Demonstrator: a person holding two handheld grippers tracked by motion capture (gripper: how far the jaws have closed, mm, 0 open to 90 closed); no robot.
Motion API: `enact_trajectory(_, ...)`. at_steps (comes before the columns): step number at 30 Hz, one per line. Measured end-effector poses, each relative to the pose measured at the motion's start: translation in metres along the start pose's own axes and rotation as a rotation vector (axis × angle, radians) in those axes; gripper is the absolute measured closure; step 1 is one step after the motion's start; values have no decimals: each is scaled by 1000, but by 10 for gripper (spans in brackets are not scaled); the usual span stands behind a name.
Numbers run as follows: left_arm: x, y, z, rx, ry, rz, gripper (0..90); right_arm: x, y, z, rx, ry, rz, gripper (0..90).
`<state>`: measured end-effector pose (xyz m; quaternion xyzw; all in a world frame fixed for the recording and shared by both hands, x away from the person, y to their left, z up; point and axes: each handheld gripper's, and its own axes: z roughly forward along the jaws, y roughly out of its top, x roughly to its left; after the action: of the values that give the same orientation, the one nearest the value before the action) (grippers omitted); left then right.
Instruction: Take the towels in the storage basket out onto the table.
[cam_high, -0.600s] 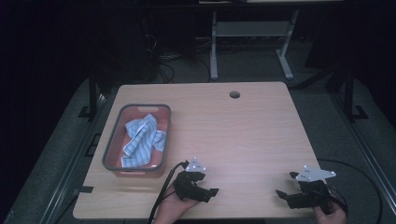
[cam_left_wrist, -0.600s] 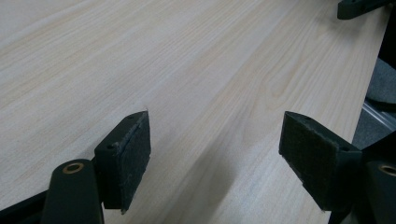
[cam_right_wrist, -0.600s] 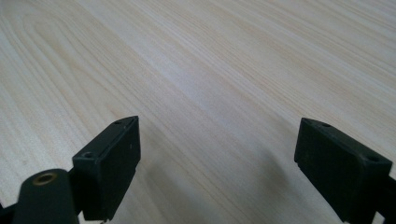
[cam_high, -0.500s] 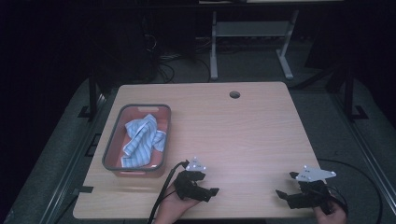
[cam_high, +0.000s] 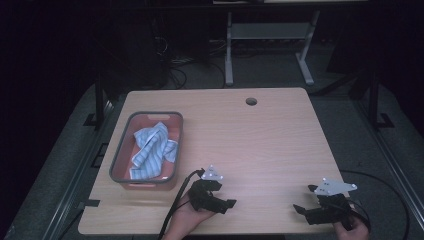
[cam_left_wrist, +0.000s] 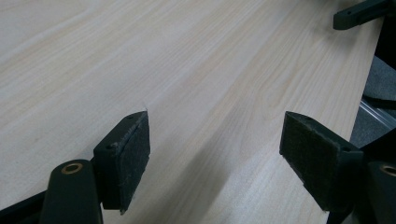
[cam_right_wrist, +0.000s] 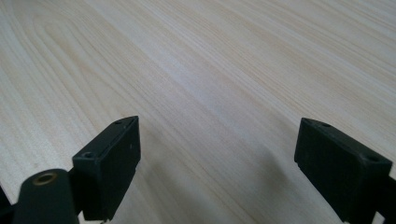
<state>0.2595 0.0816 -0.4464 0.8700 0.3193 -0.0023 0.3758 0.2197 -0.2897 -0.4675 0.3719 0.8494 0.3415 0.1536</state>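
Observation:
A grey-rimmed tub (cam_high: 119, 150) with a reddish inside stands at the left of the wooden table (cam_high: 260, 135). In it lies a crumpled blue-and-white striped cloth (cam_high: 152, 149). My left gripper (cam_high: 226, 205) rests low near the table's front edge, right of the tub and pointing right. Its jaws are open over bare wood, as the left gripper view (cam_left_wrist: 215, 149) confirms. My right gripper (cam_high: 300, 209) sits at the front right corner, pointing left. Its jaws stand wide apart over bare wood (cam_right_wrist: 217, 154), with nothing between them.
A round cable hole (cam_high: 251, 101) sits near the table's far edge. Beyond the table stands a grey metal frame (cam_high: 270, 35) on a dark floor with cables. In the left gripper view, a jaw of the right gripper (cam_left_wrist: 359, 14) shows at the top right.

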Motion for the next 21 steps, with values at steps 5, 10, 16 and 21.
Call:
enact_trajectory(5, 2, 4, 1, -9, -5, -16, 242, 0, 0, 0, -2, 3, 9, 139)
enact_trajectory(10, 5, 17, 1, -13, -17, -14, 236, -1, -1, 0, -3, 5, 13, 138)
enact_trajectory(16, 7, 32, -1, -7, -30, 3, 216, 1, 0, 0, -4, -3, 6, 138)
enact_trajectory(21, 11, 46, -3, 6, -44, 22, 203, 2, 0, 0, -1, -2, 6, 139)
